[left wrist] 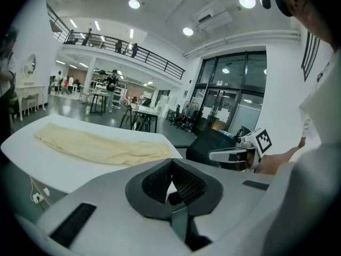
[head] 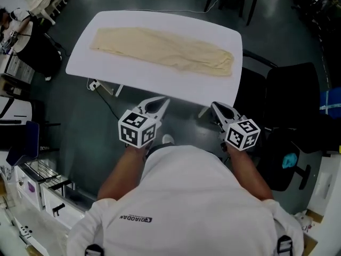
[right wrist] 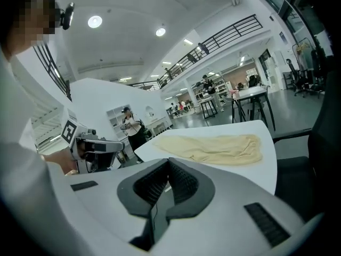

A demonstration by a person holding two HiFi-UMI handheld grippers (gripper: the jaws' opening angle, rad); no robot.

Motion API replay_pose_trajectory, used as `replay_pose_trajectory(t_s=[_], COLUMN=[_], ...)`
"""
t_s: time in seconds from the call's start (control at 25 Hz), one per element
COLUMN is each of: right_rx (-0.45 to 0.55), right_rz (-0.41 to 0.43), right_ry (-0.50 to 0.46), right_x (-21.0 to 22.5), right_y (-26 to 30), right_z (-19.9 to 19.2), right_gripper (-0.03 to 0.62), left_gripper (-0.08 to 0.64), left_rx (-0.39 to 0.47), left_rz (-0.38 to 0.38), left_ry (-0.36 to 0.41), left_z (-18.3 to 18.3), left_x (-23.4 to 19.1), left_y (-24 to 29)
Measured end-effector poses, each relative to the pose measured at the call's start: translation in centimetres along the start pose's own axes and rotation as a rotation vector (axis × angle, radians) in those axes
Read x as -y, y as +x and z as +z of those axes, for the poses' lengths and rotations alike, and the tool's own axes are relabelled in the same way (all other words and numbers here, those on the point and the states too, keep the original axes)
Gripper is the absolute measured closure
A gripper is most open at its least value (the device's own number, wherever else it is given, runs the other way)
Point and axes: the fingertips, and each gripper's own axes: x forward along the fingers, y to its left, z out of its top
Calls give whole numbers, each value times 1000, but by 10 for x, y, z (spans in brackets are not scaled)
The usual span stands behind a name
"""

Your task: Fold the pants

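Pale yellow pants [head: 165, 49] lie stretched lengthwise across the white table [head: 133, 76], folded leg on leg; they show also as pants [left wrist: 101, 145] in the left gripper view and pants [right wrist: 213, 148] in the right gripper view. My left gripper [head: 164, 103] hangs just short of the table's near edge, jaws shut with nothing in them. My right gripper [head: 214, 107] hangs beside it, off the near right corner, also shut and empty. Both are held close to my body, apart from the pants. Left gripper [left wrist: 170, 164] and right gripper [right wrist: 168, 167] show pads pressed together.
A black office chair [head: 298, 111] stands to the right of the table. A cable and power strip [head: 95, 84] lie on the floor under the table's left side. Shelving [head: 37, 180] and clutter line the left. A person [right wrist: 129, 126] stands beyond the table.
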Motion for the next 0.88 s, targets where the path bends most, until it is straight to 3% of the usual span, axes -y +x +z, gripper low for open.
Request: replay_pose_trajectory(t_s=[0.32, 0.88], right_rx=[-23, -110], right_rz=[-58, -102], right_ry=[13, -17], right_x=[-5, 22], right_y=[58, 105], right_z=[2, 7], right_gripper=[574, 574], left_gripper=[532, 532], left_rx=[-29, -36], left_rz=[-33, -8], left_ry=[36, -19], left_z=[11, 3], left_x=[-66, -119], left_y=[5, 7])
